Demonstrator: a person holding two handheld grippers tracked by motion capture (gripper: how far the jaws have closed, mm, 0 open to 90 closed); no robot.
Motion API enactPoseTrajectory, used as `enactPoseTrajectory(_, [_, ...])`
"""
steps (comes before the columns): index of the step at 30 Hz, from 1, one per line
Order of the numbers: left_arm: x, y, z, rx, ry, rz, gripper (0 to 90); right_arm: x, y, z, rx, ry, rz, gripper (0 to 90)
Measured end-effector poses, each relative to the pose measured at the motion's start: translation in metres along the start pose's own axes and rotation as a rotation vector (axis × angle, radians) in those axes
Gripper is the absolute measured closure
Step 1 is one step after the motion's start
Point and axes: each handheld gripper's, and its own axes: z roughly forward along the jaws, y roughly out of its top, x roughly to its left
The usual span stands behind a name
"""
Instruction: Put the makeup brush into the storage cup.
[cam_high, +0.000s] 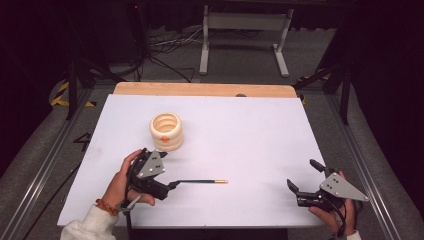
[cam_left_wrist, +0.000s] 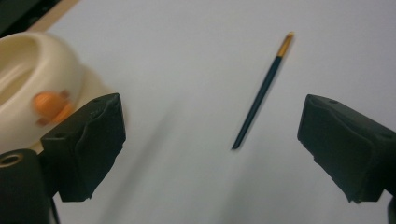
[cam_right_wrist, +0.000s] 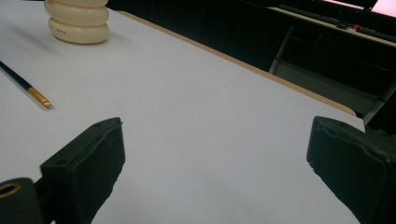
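A thin dark stick with a gold tip (cam_high: 200, 181) lies flat on the white table (cam_high: 250, 130), gold end pointing right. My left gripper (cam_high: 168, 170) is open, and the stick's dark end is close in front of it. In the left gripper view the stick (cam_left_wrist: 261, 91) lies ahead between the wide-apart jaws of the left gripper (cam_left_wrist: 210, 135), untouched. A cream ribbed ring-shaped pot (cam_high: 166, 131) with an orange spot stands just beyond, also at the left as the pot (cam_left_wrist: 28, 79). My right gripper (cam_high: 303, 175) is open near the front right, holding nothing. In the right gripper view, the right gripper (cam_right_wrist: 215, 158) faces the stick's gold tip (cam_right_wrist: 39, 99) and the pot (cam_right_wrist: 79, 18).
A bare wooden strip (cam_high: 205, 90) runs along the table's far edge. Beyond it on the floor stand a grey metal frame (cam_high: 245, 30) and loose cables (cam_high: 170, 50). Metal rails flank the table on both sides.
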Motion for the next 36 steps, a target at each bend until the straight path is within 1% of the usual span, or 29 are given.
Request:
enactPoseTrajectory(1, [0.000,0.000,0.000,0.000,0.000,0.000,8.6,0.000,0.000,0.000,0.001,0.001,0.000,5.1])
enactPoseTrajectory(2, [-0.001,0.011,0.010,0.054,-0.036,0.043,9.2,0.000,0.000,0.000,0.001,0.004,0.003,5.1])
enactPoseTrajectory(3, [-0.002,0.016,0.015,0.077,-0.045,0.053,10.2,0.000,0.000,0.000,0.001,0.006,0.003,5.1])
enactPoseTrajectory(5, [-0.003,0.026,0.025,0.124,-0.070,0.091,11.9,0.001,0.000,0.001,0.006,0.009,-0.001,5.1])
enactPoseTrajectory(6, [-0.003,0.030,0.029,0.145,-0.082,0.102,13.7,0.001,0.000,0.001,0.008,0.011,-0.005,5.1])
enactPoseTrajectory(7, [-0.004,0.035,0.036,0.174,-0.086,0.120,14.7,0.002,0.000,0.001,0.009,0.013,-0.005,5.1])
enactPoseTrajectory(9, [-0.005,0.043,0.047,0.228,-0.113,0.152,16.5,0.002,-0.001,0.001,0.013,0.012,-0.005,5.1])
enactPoseTrajectory(10, [-0.006,0.048,0.052,0.253,-0.116,0.174,16.7,0.002,-0.001,0.001,0.014,0.012,-0.008,5.1])
enactPoseTrajectory(11, [-0.007,0.051,0.057,0.277,-0.131,0.190,17.4,0.002,-0.001,0.001,0.015,0.011,-0.007,5.2])
enactPoseTrajectory(12, [-0.007,0.051,0.057,0.277,-0.131,0.190,21.7,0.002,-0.001,0.001,0.016,0.012,-0.006,5.2])
enactPoseTrajectory(13, [-0.008,0.059,0.067,0.317,-0.144,0.230,25.4,0.002,-0.001,0.001,0.019,0.013,-0.005,5.2])
enactPoseTrajectory(14, [-0.008,0.063,0.072,0.338,-0.162,0.238,26.3,0.002,-0.001,0.001,0.020,0.013,-0.005,5.2])
enactPoseTrajectory(15, [-0.008,0.063,0.072,0.338,-0.162,0.238,29.7,0.002,-0.001,0.001,0.022,0.014,-0.005,5.3])
enactPoseTrajectory(16, [-0.010,0.070,0.081,0.392,-0.190,0.265,33.8,0.002,-0.002,0.001,0.024,0.014,-0.008,5.3])
enactPoseTrajectory(17, [-0.011,0.074,0.086,0.412,-0.192,0.270,34.8,0.002,-0.002,0.001,0.026,0.013,-0.010,5.3])
enactPoseTrajectory(18, [-0.012,0.077,0.092,0.433,-0.209,0.280,34.9,0.002,-0.002,0.001,0.027,0.013,-0.010,5.3])
enactPoseTrajectory(19, [-0.013,0.079,0.095,0.445,-0.223,0.288,37.3,0.002,-0.002,0.001,0.027,0.013,-0.006,5.4])
enactPoseTrajectory(20, [-0.015,0.082,0.100,0.471,-0.237,0.302,39.3,0.002,-0.002,0.001,0.027,0.013,-0.006,5.4])
enactPoseTrajectory(22, [-0.017,0.086,0.107,0.498,-0.240,0.315,44.0,0.002,-0.002,0.000,0.029,0.013,-0.010,5.5])
enactPoseTrajectory(23, [-0.017,0.086,0.107,0.498,-0.240,0.315,45.3,0.002,-0.003,0.000,0.030,0.012,-0.010,5.5])
enactPoseTrajectory(24, [-0.019,0.089,0.115,0.529,-0.267,0.317,49.2,0.002,-0.003,0.000,0.032,0.012,-0.009,5.5])
enactPoseTrajectory(25, [-0.021,0.090,0.119,0.550,-0.257,0.317,50.9,0.002,-0.003,-0.001,0.032,0.014,-0.009,5.6])
enactPoseTrajectory(26, [-0.021,0.090,0.119,0.550,-0.257,0.317,53.3,0.002,-0.003,-0.001,0.032,0.014,-0.009,5.6])
enactPoseTrajectory(27, [-0.024,0.091,0.124,0.571,-0.235,0.334,53.3,0.003,-0.003,-0.001,0.034,0.012,-0.011,5.7])
enactPoseTrajectory(28, [-0.024,0.092,0.125,0.586,-0.245,0.335,57.2,0.003,-0.003,-0.001,0.034,0.010,-0.014,5.8])
enactPoseTrajectory(30, [-0.025,0.092,0.131,0.616,-0.268,0.341,61.0,0.002,-0.004,-0.001,0.036,0.011,-0.012,5.9])
enactPoseTrajectory(31, [-0.024,0.094,0.132,0.621,-0.280,0.339,62.5,0.002,-0.004,-0.001,0.039,0.010,-0.011,6.0])
enactPoseTrajectory(34, [-0.023,0.094,0.133,0.638,-0.326,0.319,71.1,0.003,-0.003,-0.001,0.037,0.014,-0.003,6.2])
enactPoseTrajectory(36, [-0.023,0.094,0.134,0.642,-0.331,0.315,76.1,0.003,-0.003,0.000,0.043,0.013,-0.007,6.4])
